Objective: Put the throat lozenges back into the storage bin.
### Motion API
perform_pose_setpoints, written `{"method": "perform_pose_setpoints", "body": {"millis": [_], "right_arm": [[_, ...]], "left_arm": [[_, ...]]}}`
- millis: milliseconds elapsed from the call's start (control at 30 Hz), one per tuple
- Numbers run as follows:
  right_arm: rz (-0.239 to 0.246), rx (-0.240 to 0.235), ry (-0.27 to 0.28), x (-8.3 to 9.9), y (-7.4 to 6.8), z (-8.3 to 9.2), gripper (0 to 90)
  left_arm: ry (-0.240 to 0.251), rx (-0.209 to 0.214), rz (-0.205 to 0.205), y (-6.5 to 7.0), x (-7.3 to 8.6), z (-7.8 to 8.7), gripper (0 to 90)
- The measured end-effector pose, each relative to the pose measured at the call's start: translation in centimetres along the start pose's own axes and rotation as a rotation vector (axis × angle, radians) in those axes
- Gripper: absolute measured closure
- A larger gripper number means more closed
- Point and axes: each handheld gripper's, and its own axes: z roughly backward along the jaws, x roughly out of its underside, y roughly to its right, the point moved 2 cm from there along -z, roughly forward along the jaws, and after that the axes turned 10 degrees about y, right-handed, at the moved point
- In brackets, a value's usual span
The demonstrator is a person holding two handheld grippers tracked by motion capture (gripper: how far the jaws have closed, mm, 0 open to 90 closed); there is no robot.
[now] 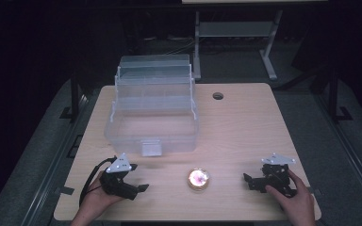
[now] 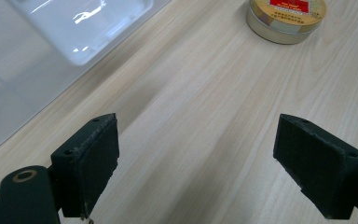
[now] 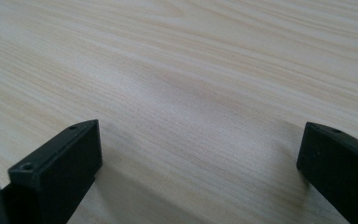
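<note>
Round tin (image 1: 198, 179) sits on the table (image 1: 245, 122) near the front edge, centre. Storage box (image 1: 152, 108) behind it, slightly left, far half. Left gripper (image 1: 139, 188) left of tin, right gripper (image 1: 250, 180) right, both well apart from it.

The round tin (image 2: 286, 18) on the table carries a red label on its lid, seen in the left gripper view. The label holds lines of small pale print, too small and too cut off to read. No other text, number or sign is legible.
</note>
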Motion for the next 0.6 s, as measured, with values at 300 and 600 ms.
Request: {"method": "perform_pose_setpoints", "body": {"millis": [300, 600], "right_arm": [[0.0, 0.0, 0.0, 0.0, 0.0, 0.0, 0.0], [0.0, 0.0, 0.0, 0.0, 0.0, 0.0, 0.0]], "left_arm": [[-0.009, 0.04, -0.02, 0.8, -1.0, -1.2, 13.5], [-0.005, 0.063, -0.03, 1.2, -1.9, -1.8, 13.5]]}}
